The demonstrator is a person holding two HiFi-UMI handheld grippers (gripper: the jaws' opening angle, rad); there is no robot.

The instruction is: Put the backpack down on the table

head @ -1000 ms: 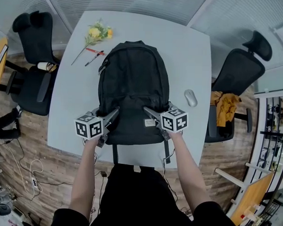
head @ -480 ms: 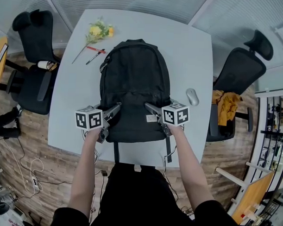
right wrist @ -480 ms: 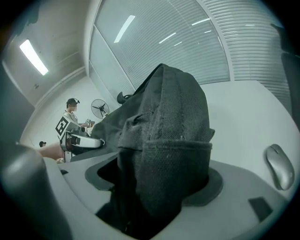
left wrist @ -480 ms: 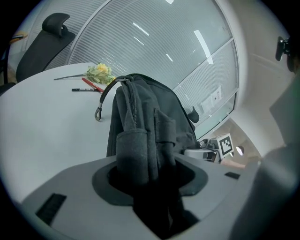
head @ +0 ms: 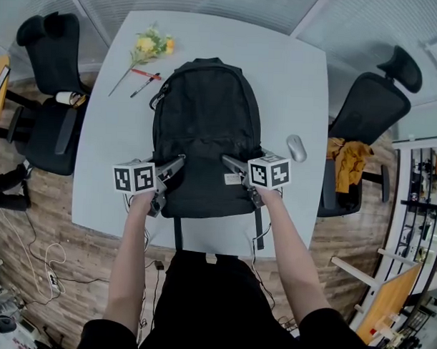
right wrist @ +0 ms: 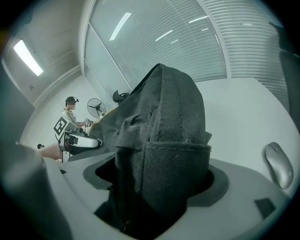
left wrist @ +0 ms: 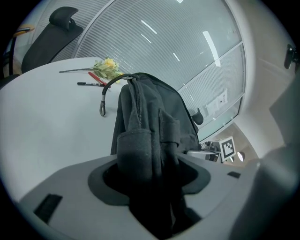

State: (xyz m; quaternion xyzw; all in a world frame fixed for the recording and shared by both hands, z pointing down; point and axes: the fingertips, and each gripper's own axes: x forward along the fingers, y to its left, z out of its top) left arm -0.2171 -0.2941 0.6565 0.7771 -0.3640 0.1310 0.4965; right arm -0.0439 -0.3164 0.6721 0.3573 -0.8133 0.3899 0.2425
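A black backpack [head: 205, 134] lies flat on the pale grey table [head: 293, 80], its top away from me and its two straps [head: 258, 229] hanging over the near edge. My left gripper [head: 174, 169] is at its lower left corner and my right gripper [head: 229, 165] at its lower right corner. Both sets of jaws have just been opening. In the left gripper view a fold of the backpack [left wrist: 154, 126] stands loosely between the jaws of that gripper [left wrist: 150, 173]. The right gripper [right wrist: 154, 183] likewise has the backpack's fabric [right wrist: 168, 122] between its spread jaws.
A yellow flower [head: 150, 47] and two pens [head: 147, 80] lie at the table's far left, a grey mouse [head: 296, 148] at its right edge. Black office chairs stand on the left [head: 46, 92] and right [head: 367, 114], the right one with an orange cloth [head: 348, 164].
Both grippers' jaws stand wider apart around the backpack's lower corners than before. The backpack has stayed lying on the table.
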